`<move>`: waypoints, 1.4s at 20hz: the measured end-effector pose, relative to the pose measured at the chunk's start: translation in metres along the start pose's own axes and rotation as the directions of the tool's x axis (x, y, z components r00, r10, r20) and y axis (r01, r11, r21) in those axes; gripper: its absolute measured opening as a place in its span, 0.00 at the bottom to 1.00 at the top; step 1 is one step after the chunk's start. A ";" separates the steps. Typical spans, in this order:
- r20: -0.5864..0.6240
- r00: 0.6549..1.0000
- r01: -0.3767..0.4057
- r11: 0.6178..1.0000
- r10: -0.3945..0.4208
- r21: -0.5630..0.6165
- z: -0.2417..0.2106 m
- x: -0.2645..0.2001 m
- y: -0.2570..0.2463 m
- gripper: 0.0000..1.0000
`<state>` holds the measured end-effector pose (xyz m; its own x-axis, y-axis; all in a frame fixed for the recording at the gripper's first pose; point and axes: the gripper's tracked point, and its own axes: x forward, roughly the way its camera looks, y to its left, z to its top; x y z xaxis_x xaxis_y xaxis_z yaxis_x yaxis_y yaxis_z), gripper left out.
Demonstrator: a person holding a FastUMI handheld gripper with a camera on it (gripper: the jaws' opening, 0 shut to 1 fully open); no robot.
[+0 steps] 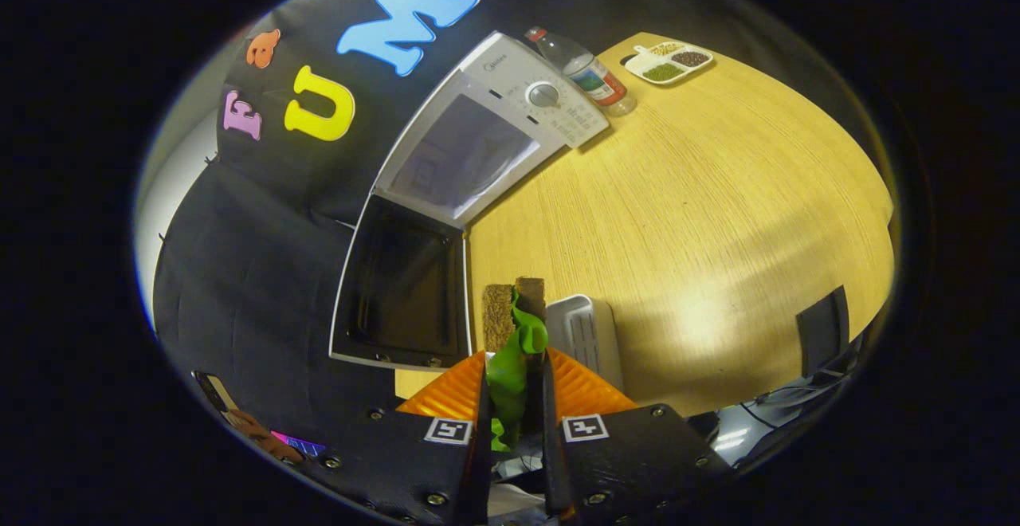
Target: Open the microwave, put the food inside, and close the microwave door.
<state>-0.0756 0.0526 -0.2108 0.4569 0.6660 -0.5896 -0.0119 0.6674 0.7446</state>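
Note:
My gripper [514, 367] is shut on a toy sandwich [514, 327], two brown bread slices with a green lettuce leaf between them, standing out just ahead of the fingers. Beyond it stands a white microwave [510, 123] on the wooden table [701, 215]. Its door [402, 287] hangs wide open, with the dark inner side of the window facing me, and the pale cavity [466, 155] shows. The whole scene appears tilted. A round dial [544, 96] sits on the control panel.
A small white rack-like object [590, 335] lies on the table just right of the sandwich. A plastic bottle [586, 72] stands beside the microwave's panel, and a white divided tray [668, 62] with grains sits at the far table edge. A hand holding a phone [239, 418] is low beside the fingers.

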 end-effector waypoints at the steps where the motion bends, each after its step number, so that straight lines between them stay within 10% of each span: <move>1: 0.029 1.000 -0.011 1.000 0.011 0.005 0.005 0.004 0.010 0.27; 14: 0.307 0.949 -0.089 0.995 0.069 0.050 0.065 0.076 0.107 0.27; 28: 0.438 0.898 -0.078 0.993 0.032 0.089 0.136 0.171 0.105 0.27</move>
<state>0.1219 0.1910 -0.1913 0.7997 0.4735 -0.3692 0.0317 0.5807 0.8135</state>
